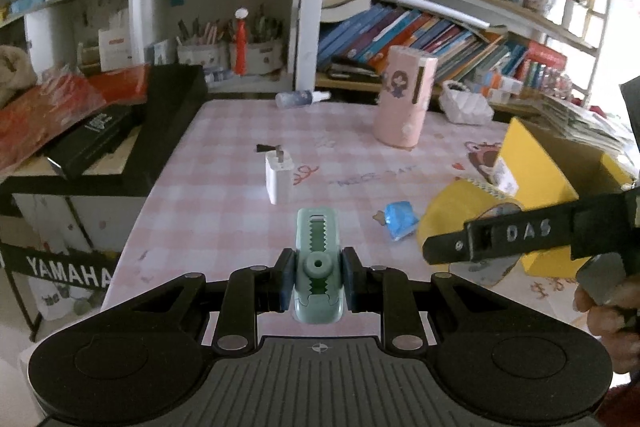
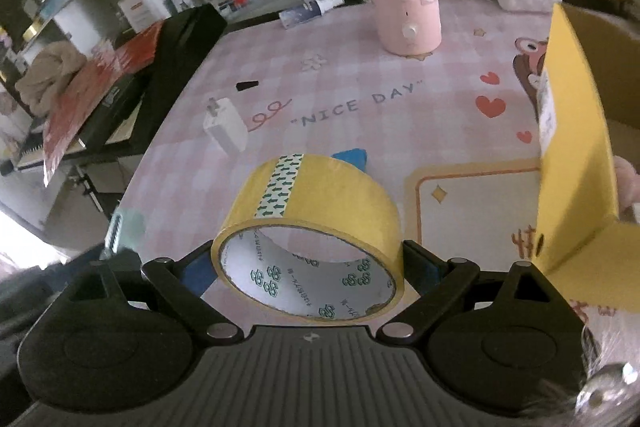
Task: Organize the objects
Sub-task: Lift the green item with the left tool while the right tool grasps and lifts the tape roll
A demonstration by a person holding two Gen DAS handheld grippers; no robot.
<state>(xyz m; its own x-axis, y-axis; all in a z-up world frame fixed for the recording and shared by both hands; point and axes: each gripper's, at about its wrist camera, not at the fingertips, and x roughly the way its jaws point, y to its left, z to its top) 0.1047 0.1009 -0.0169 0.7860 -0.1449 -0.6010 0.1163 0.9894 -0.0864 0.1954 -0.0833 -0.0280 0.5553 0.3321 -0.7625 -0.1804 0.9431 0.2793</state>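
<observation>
Between my left tongs (image 1: 316, 277) a green clip (image 1: 318, 267) sits clamped above the pink checked table (image 1: 224, 211), while my right tongs (image 2: 308, 267) grip a yellow tape roll (image 2: 316, 211) beside the yellow box (image 2: 572, 163).

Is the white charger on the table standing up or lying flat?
Upright: the white charger stands on its end on the table, with the prongs pointing up, in both wrist views.
</observation>
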